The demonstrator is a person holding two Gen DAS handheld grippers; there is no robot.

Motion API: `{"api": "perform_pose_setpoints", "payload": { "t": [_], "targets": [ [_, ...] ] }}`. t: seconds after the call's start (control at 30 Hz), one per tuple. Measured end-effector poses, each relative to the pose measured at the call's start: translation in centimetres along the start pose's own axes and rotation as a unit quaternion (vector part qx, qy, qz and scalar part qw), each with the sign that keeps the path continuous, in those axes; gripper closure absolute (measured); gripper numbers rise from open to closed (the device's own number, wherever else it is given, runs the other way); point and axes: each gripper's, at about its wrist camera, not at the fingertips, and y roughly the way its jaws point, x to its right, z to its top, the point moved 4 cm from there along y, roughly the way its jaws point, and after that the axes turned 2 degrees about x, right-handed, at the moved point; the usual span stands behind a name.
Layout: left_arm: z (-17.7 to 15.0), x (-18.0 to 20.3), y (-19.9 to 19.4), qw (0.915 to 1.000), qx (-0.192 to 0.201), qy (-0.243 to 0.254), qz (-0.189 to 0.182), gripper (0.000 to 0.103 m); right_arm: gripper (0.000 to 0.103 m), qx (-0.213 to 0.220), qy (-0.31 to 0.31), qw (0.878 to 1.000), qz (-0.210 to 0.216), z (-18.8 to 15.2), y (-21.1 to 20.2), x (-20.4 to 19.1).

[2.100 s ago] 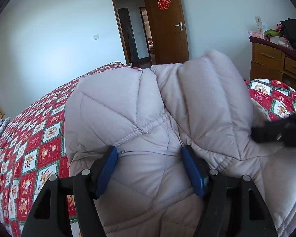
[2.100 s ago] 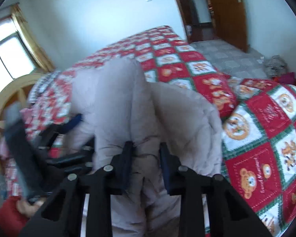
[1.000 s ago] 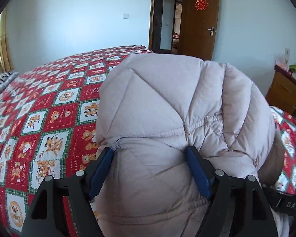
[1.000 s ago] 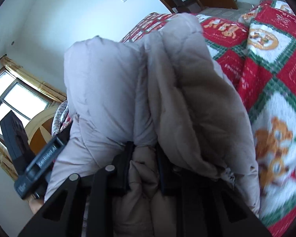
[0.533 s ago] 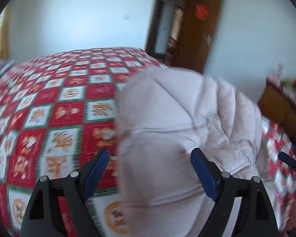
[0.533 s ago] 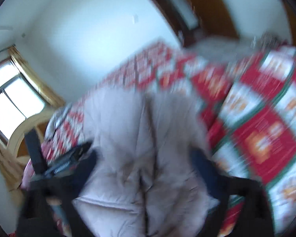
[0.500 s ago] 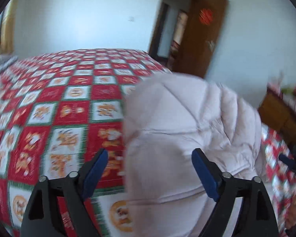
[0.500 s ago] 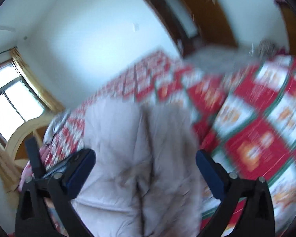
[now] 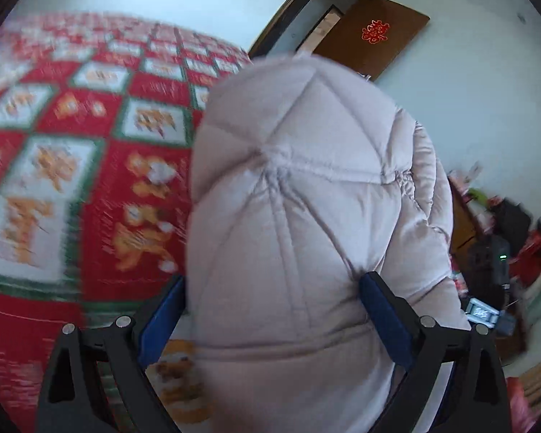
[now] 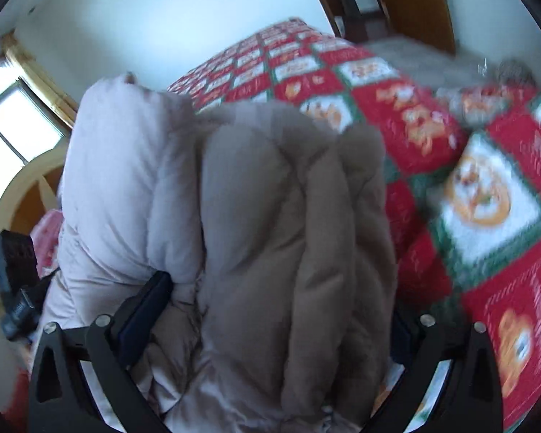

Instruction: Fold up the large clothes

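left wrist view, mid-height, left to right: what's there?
Red patterned bedspread → quilted puffer jacket → cluttered wooden dresser. The open door sits higher, above the jacket, so it is left out of the order.

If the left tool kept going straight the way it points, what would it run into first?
The quilted jacket. The left tool is wide open and the folded bundle bulges between its fingers, filling the line ahead. The red patterned bedspread lies off to the left; depth is unclear.

Motion-blurred bedspread (image 9: 72,180), jacket-hidden right gripper (image 10: 270,310) pad.
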Motion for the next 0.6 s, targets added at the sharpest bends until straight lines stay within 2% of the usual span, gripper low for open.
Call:
{"api": "perform_pose_setpoints", "payload": {
  "t": [0.1,0.23,0.3,0.33,0.43,0.5,0.6],
  "targets": [
    [-0.2,-0.8,1.5,0.9983,-0.016,-0.034,-0.044,0.005,0.000,-0.016,-0.016,1.000,-0.010,0.0,0.7,-0.6],
    [-0.2,-0.1,1.5,0.9988,-0.013,-0.009,-0.045,0.006,0.000,-0.025,-0.026,0.999,-0.007,-0.5,0.6,-1.7],
    [-0.3,0.3,1.4,0.9988,-0.016,0.004,-0.046,0.008,0.014,-0.027,-0.015,0.999,0.018,-1.2,0.1,-2.5],
    [-0.6,0.6,1.1,0.9987,-0.017,0.008,-0.047,0.013,0.015,-0.030,0.016,0.998,0.043,-1.9,-0.1,-2.3],
    [-1.5,2.6,-0.7,0.9988,-0.013,0.033,-0.033,0.021,0.031,-0.013,0.046,0.996,0.069,-3.4,-1.5,-2.6],
    [-2.2,3.6,-2.6,0.9985,-0.007,0.043,-0.031,0.021,0.042,-0.002,0.048,0.996,0.080,-4.8,-3.0,-3.3],
    [-3.8,5.0,-5.7,0.9980,0.002,0.053,-0.034,0.021,0.051,0.014,0.058,0.993,0.101,-7.7,-5.8,-5.0]
  ]
}}
